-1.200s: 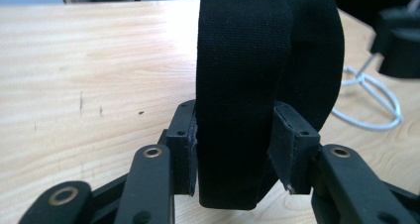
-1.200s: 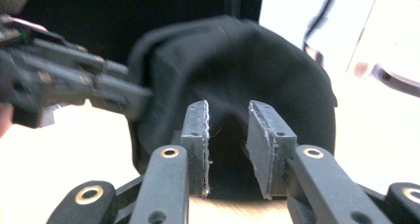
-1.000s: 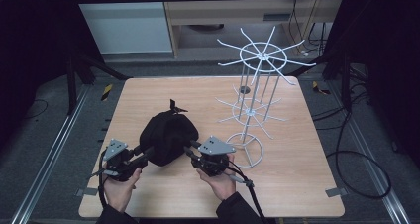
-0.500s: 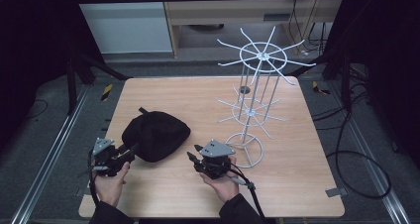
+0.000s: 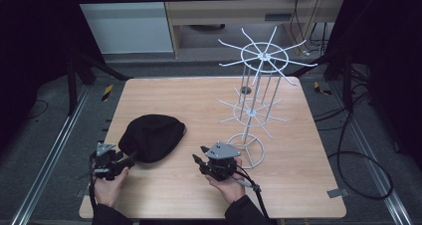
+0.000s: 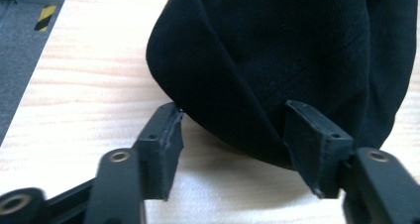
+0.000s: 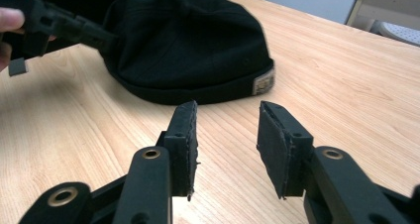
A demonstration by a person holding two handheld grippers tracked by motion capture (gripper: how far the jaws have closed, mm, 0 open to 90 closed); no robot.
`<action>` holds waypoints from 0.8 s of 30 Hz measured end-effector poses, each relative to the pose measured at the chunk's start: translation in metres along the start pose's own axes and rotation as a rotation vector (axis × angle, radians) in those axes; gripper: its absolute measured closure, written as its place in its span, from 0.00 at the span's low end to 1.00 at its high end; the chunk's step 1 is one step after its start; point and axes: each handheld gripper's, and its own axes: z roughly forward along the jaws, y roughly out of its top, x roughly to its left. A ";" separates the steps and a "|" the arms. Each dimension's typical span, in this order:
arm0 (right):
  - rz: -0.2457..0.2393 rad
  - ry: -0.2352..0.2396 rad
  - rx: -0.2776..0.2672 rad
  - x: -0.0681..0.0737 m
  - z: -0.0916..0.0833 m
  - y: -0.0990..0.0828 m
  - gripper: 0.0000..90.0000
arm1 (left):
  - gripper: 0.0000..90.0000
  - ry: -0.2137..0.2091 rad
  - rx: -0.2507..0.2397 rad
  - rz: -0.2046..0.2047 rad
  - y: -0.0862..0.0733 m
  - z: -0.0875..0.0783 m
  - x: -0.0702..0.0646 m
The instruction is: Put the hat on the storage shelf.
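Observation:
A black cap [image 5: 152, 137] lies flat on the wooden table [image 5: 298, 185], left of centre. My left gripper [image 5: 130, 158] sits at the cap's front-left edge. In the left gripper view its jaws [image 6: 237, 135] have just been opening and stand wide apart; the cap's rim [image 6: 297, 50] reaches between them and the pads do not press on it. My right gripper [image 5: 197, 160] rests a short way right of the cap. Its jaws [image 7: 227, 135] have also just been opening, with only bare wood between them. The cap [image 7: 188, 40] lies ahead, its small label [image 7: 262, 83] facing me.
A white wire rack [image 5: 256, 103] with two tiers of spokes stands on a ring base at the table's right half, close behind my right hand. Dark floor, cables and metal rails surround the table.
A second ago the cap was bunched and lifted between both grippers. It now lies spread on the table. The left hand has moved left and down, and both pairs of jaws stand wider.

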 end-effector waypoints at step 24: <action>0.003 -0.039 0.039 -0.022 -0.058 -0.028 0.40 | 0.37 -0.129 -0.128 0.251 0.040 -0.028 -0.006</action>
